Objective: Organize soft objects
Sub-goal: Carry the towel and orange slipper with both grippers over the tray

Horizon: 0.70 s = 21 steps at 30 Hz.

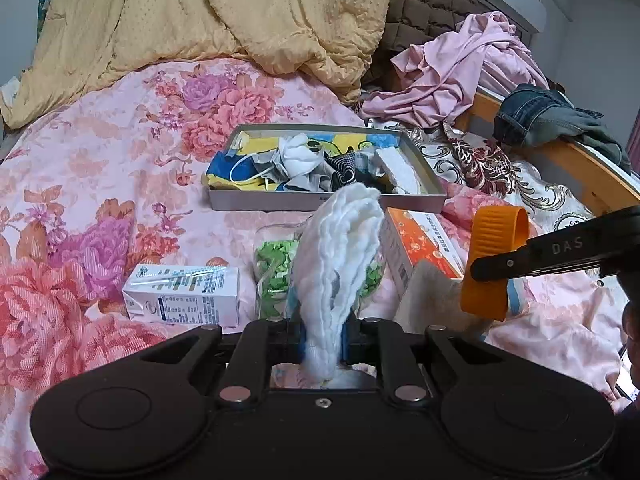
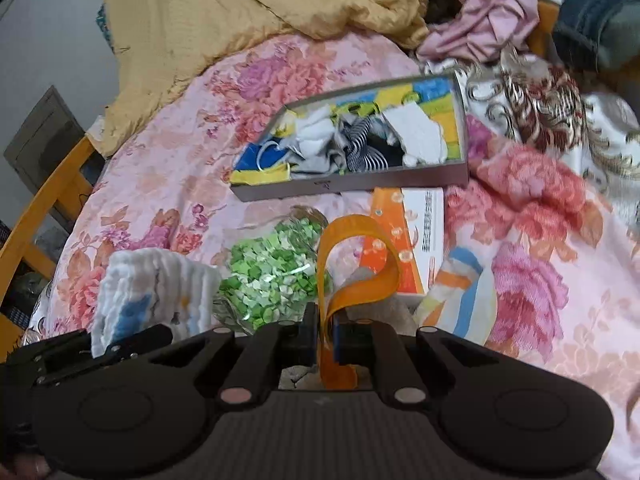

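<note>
Floral bedspread [image 1: 100, 184] is hosting the sorting: left hand-held gripper [image 1: 323, 332] is pinching a white cloth [image 1: 340, 264], right hand-held gripper [image 2: 326, 332] is clamping an orange band [image 2: 352, 264]. Both likely need carrying forward into the tray [image 1: 320, 200] just ahead.

- One grey tray [image 1: 332, 203] of mixed soft items, too jumbled to count.
- One white quilted cloth [image 1: 340, 264].
- One orange band [image 2: 352, 268].
- One bag of green bits [image 2: 272, 276].
- One orange box [image 1: 420, 248].
- One white carton [image 1: 184, 294].
- One striped cloth [image 2: 460, 300].
- Two grippers: left gripper [image 1: 322, 336], right gripper [image 2: 326, 340].
</note>
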Each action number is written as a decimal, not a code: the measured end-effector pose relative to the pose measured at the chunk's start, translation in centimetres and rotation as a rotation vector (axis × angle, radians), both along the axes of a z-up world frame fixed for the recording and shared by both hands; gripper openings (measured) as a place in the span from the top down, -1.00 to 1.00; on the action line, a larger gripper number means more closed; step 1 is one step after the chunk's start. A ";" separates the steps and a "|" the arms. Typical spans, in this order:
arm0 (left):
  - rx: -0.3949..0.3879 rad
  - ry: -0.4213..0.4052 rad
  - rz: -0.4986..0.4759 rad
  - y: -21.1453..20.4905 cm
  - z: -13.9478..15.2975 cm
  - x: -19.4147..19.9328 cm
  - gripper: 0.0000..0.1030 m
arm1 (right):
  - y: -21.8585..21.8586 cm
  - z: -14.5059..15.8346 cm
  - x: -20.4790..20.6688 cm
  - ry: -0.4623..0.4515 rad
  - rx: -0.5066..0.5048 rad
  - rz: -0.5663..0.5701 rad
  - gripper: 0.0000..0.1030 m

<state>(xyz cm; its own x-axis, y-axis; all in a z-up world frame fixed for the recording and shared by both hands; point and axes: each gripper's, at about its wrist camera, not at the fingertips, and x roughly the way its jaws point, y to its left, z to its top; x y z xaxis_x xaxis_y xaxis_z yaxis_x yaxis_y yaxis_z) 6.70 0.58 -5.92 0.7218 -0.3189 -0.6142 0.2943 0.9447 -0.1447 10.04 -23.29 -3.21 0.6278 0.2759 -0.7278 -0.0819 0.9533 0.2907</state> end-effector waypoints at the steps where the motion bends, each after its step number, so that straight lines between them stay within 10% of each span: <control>1: -0.001 -0.002 -0.001 0.0 0.1 0.0 0.69 | 0.0 0.3 -0.2 -0.013 -0.005 0.004 0.86; 21: -0.024 -0.099 -0.015 -0.6 2.7 2.4 0.69 | -6.3 7.3 0.1 -0.232 -0.077 -0.141 0.86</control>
<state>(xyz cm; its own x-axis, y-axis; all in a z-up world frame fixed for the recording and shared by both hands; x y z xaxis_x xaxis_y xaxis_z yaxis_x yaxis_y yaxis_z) 9.09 0.02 -3.18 0.7734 -0.3442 -0.5323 0.3224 0.9366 -0.1373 10.14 -29.60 4.06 0.8083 0.1239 -0.5755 -0.0030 0.9785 0.2064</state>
